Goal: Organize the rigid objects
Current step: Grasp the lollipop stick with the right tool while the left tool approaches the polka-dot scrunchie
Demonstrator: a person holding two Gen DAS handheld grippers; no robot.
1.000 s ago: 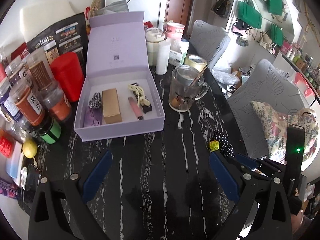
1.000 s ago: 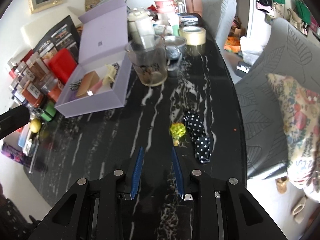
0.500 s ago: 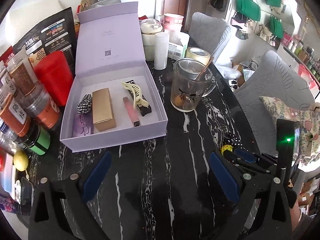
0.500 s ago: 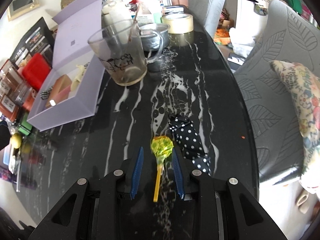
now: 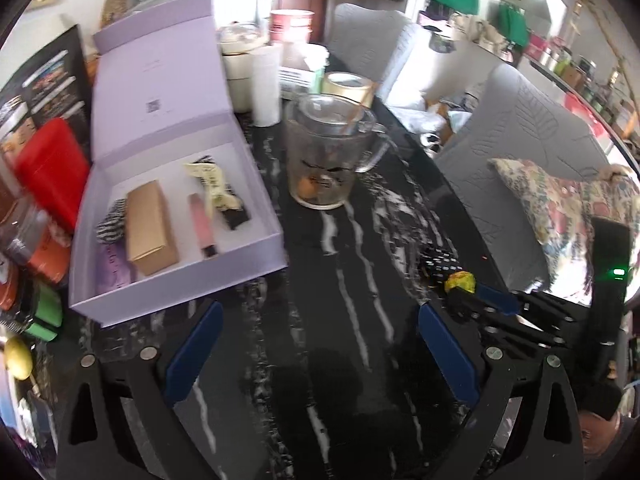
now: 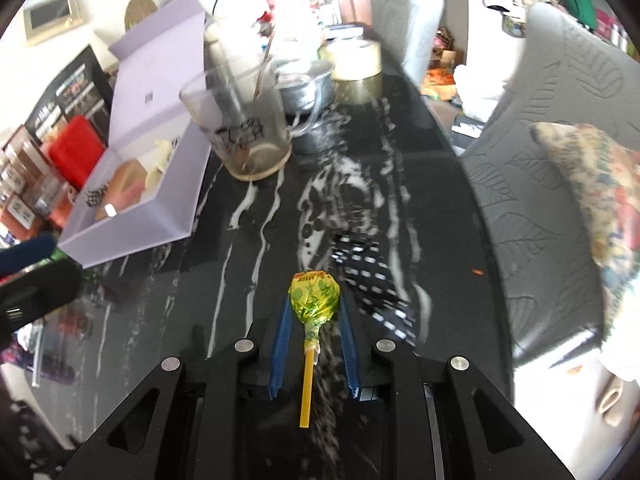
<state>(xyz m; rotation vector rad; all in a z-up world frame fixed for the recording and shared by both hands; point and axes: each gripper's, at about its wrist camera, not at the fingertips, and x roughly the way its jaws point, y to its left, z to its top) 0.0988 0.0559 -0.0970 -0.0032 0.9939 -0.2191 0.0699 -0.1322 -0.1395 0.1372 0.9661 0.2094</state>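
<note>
Since the earlier frame, my right gripper [image 6: 313, 312] had advanced along the desk [image 6: 256, 280] until the lollipop [image 6: 314, 300] sat between its blue fingers [image 6: 282, 340], the yellow-green wrapped head at their tips and the yellow stick running back toward the camera. From my seat the fingers looked to be touching the head on both sides, but I could not tell whether they were truly clamped on it. Both views were smeared by motion.

Going by size: the black marble desk [image 5: 352, 320] carried everything. At its far left stood the lavender box [image 5: 176, 216], lid upright, with a gold carton [image 5: 150, 228], a pink tube [image 5: 202, 226], a cream hair claw [image 5: 212, 184] and a checked item inside. Just right of the box stood a glass mug [image 5: 324, 160] with a spoon in it, and a tape roll [image 5: 348, 86] lay farther back. A polka-dot cloth [image 6: 368, 276] lay just right of the lollipop, touching the right gripper's outer finger.

My left gripper [image 5: 320, 348] hung over bare desk near the box's front corner, fingers wide apart, holding nothing.
</note>
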